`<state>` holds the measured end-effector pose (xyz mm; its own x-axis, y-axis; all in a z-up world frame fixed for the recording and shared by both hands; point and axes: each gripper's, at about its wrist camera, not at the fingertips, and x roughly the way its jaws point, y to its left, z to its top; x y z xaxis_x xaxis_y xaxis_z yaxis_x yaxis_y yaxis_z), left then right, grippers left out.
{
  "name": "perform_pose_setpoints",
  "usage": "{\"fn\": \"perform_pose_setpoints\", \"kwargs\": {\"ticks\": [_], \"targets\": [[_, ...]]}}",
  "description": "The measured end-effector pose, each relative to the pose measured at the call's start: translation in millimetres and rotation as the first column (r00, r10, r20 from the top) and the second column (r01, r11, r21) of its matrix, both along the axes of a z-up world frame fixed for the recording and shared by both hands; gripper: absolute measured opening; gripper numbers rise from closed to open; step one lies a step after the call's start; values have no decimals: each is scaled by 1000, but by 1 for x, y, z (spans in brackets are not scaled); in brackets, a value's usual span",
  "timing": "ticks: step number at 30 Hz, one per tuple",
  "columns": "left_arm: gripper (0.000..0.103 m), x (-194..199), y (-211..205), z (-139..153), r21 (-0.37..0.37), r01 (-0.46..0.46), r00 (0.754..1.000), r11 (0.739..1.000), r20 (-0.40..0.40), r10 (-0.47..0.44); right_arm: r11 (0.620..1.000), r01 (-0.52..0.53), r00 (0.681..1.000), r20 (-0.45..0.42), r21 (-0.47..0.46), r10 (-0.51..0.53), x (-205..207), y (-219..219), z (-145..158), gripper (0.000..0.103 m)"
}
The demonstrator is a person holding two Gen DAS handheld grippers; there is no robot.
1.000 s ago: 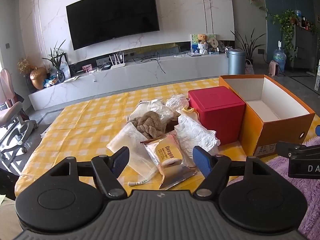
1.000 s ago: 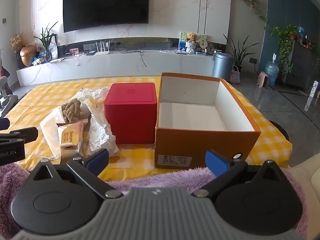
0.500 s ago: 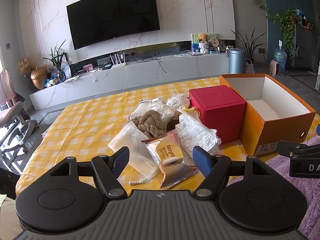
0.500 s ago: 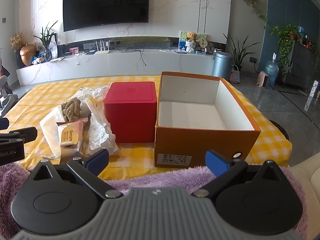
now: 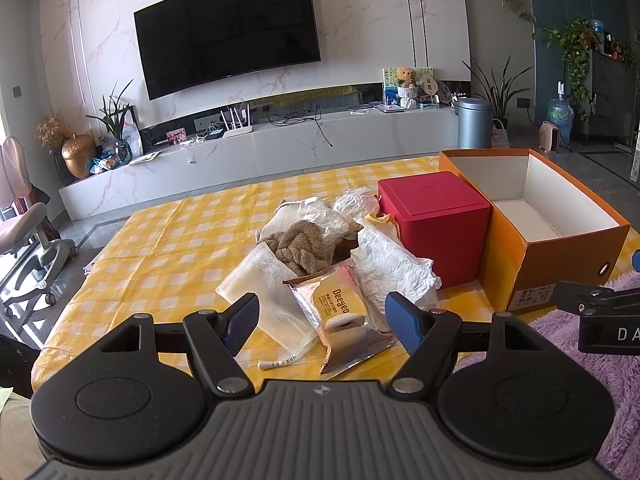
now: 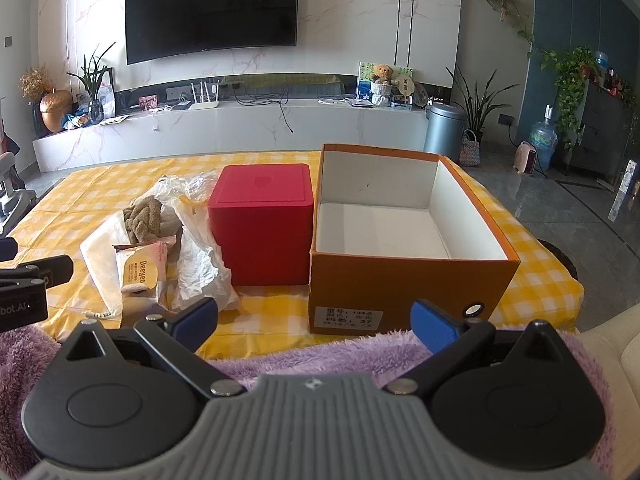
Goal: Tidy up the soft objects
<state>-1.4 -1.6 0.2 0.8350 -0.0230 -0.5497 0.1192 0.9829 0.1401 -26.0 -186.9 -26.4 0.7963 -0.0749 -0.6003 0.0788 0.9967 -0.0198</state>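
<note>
Task looks not started: orange box (image 6: 412,280) is empty, all soft things sit in one pile on the yellow checked tablecloth (image 5: 168,240), left of the red box (image 5: 436,220).

Pile, left to right in the left wrist view: white gauze cloth (image 5: 260,284), brown knitted piece (image 5: 300,246) behind it with crumpled clear plastic (image 5: 324,212) further back, snack packet (image 5: 340,312) in front, wrinkled white bag (image 5: 388,264) leaning by the red box. Red box stands just beside the orange box, lid on.

Left gripper (image 5: 322,316): fingers spread wide, nothing between the pads, held off the table. Snack packet lies straight ahead between the two fingertips in view, but beyond them, not touched. Gauze cloth is ahead of the left finger.

Right gripper (image 6: 314,318): fingers spread wide, holding nothing, above a purple fluffy blanket (image 6: 320,352) at the table edge. Orange box is ahead, between the fingertips in view, well clear of them; pile is off to its left.

Left to do: everything, each soft item likely into the orange box.
</note>
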Motion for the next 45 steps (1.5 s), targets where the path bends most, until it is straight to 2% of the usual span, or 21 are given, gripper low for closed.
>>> {"fn": "perform_pose_setpoints", "kwargs": {"ticks": [45], "targets": [[85,0,1,0,-4,1,1000,1000,-1,-1,1000,-4,1000,-2,-6,4,-5,1,-1,101]]}}
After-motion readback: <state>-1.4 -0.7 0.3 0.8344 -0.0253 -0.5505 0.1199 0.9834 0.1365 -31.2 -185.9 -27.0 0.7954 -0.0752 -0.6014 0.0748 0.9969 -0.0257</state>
